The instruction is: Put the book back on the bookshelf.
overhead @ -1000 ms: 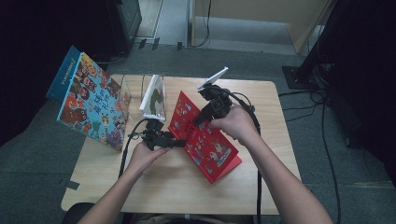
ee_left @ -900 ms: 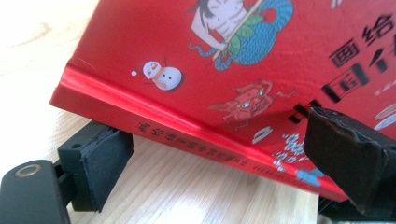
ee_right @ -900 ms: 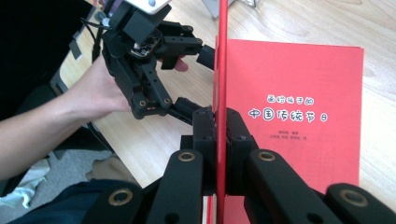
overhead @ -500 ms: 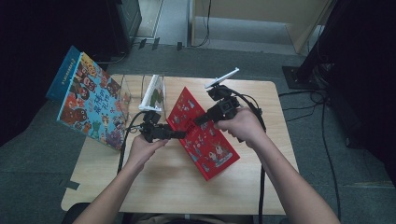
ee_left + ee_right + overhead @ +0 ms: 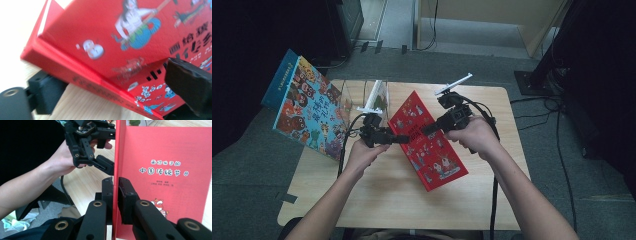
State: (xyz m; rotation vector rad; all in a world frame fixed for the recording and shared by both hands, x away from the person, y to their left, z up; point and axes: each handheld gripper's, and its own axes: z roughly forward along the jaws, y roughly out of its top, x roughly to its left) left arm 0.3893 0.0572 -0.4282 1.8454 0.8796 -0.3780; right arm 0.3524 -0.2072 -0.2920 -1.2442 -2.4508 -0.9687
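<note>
A red picture book [image 5: 434,152] lies slanted on the wooden table [image 5: 372,205]. My left gripper [image 5: 405,139] is at its left edge. In the left gripper view the red book [image 5: 125,37] sits between the jaws, one under its thick edge and one on the cover, so my left gripper [image 5: 115,90] is shut on it. My right gripper [image 5: 428,131] comes in from the right. Close up, my right gripper [image 5: 115,187] is shut on the thin edge of the book's cover [image 5: 116,150], which stands upright beside a red title page [image 5: 162,170]. The left gripper [image 5: 110,150] shows beyond.
A large colourful picture book [image 5: 307,115] leans off the table's left side. A clear plastic stand [image 5: 374,97] stands at the back left of the table. Cables [image 5: 493,190] trail from both grippers. Dark furniture and floor surround the table.
My left gripper has moved farther up the table and a little higher at the book's left edge. The book has shifted slightly. The right gripper has barely moved.
</note>
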